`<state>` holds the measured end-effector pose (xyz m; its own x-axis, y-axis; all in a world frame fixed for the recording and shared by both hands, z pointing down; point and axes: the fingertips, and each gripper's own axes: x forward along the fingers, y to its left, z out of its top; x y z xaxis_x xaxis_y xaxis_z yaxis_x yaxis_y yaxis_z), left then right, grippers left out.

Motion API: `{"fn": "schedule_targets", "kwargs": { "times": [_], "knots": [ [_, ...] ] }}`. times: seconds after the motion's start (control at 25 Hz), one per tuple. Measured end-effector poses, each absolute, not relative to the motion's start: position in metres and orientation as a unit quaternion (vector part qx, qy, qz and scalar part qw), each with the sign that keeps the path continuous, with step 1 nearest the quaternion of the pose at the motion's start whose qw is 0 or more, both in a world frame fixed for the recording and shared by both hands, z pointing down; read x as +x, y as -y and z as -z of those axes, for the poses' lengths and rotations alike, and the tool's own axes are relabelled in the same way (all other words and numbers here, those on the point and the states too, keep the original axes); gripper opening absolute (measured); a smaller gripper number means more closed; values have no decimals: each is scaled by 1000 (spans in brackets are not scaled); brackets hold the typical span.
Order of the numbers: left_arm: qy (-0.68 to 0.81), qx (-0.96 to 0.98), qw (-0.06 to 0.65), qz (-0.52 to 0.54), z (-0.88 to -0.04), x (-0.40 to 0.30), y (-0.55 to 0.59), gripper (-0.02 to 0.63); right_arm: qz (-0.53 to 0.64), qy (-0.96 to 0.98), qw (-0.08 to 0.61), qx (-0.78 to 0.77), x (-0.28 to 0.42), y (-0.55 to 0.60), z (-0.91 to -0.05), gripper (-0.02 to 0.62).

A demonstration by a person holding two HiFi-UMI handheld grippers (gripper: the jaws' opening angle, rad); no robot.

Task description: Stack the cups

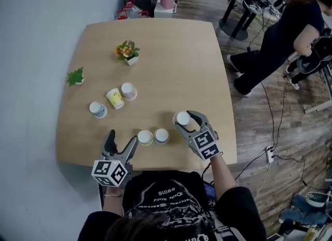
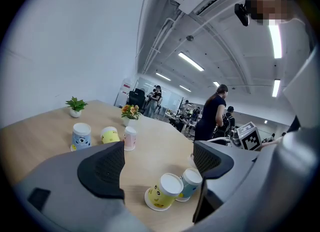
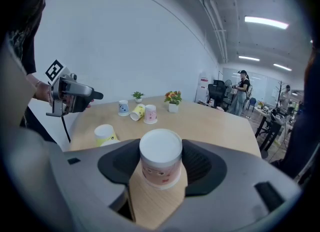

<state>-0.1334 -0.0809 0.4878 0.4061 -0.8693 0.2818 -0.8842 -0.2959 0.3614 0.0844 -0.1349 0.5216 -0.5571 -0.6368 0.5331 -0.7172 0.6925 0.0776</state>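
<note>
My right gripper [image 1: 189, 123] is shut on an upside-down white-and-pink cup [image 1: 182, 118] near the table's front right; in the right gripper view that cup [image 3: 160, 151] sits squeezed between both pads. My left gripper [image 1: 122, 142] stands open at the front left with nothing in it. Just ahead of it a yellow cup [image 1: 145, 137] and a light-blue cup [image 1: 161, 136] stand upside down, touching each other; they appear as the yellow cup [image 2: 162, 192] and blue cup [image 2: 190, 182] in the left gripper view. Farther back stand a blue cup [image 1: 97, 109] and a pink cup [image 1: 128, 91], and a yellow cup [image 1: 115, 98] lies tipped.
A small flower pot [image 1: 127, 52] and a green plant [image 1: 76, 77] stand on the wooden table [image 1: 171, 63] towards the back left. A person [image 1: 280, 42] bends over beside the table's right side. Cables lie on the floor at the right.
</note>
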Motion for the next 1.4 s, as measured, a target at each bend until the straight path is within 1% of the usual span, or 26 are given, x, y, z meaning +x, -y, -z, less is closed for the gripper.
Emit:
{"fn": "schedule_targets", "kwargs": {
  "times": [0.32, 0.56, 0.72, 1.4],
  "knots": [
    [539, 809, 234, -18, -490, -123, 81, 440, -87, 877, 278, 382, 91, 104, -537, 264],
    [548, 801, 239, -20, -497, -131, 79, 440, -99, 881, 284, 365, 81, 91, -552, 264],
    [553, 796, 247, -17, -503, -134, 74, 440, -102, 879, 302, 354, 80, 82, -567, 264],
    [582, 775, 246, -27, -506, -153, 69, 441, -108, 884, 318, 324, 70, 81, -590, 265]
  ]
}}
